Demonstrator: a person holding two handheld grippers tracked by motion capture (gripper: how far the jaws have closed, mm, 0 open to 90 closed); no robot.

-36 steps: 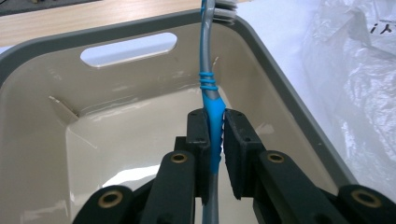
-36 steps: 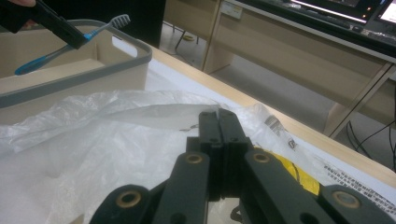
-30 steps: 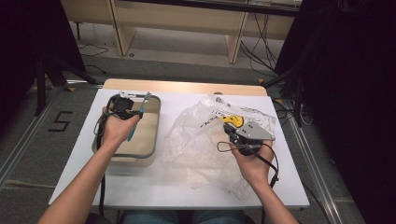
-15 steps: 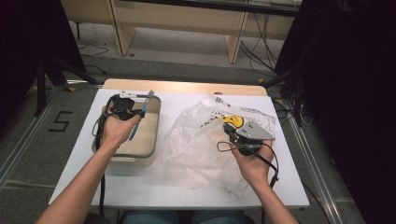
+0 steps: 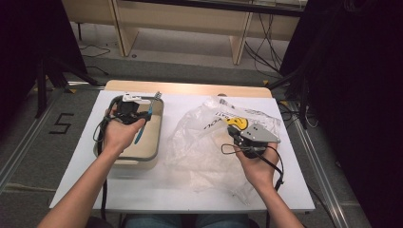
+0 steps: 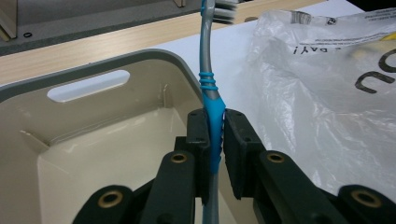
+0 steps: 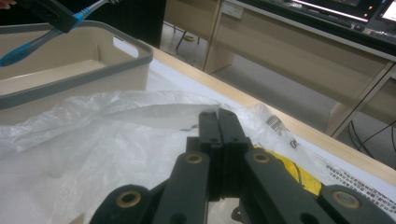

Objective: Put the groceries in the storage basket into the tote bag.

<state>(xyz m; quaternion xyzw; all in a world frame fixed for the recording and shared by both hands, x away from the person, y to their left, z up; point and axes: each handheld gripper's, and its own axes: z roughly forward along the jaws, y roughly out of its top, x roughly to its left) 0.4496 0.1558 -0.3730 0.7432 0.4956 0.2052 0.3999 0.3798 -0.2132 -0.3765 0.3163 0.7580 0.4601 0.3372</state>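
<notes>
- While it hovers over the beige bin (image 5: 157, 142) at left, the left gripper (image 6: 215, 122) clamps a blue toothbrush (image 6: 214, 116).
- Right gripper (image 7: 218, 122), jaws clenched, pins the plastic bag (image 5: 204, 147) mid-table.

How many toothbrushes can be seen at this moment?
1. The blue and grey toothbrush is clamped in the left claw, held over the beige bin beside the plastic bag. More could be hidden inside the crumpled bag.
</notes>
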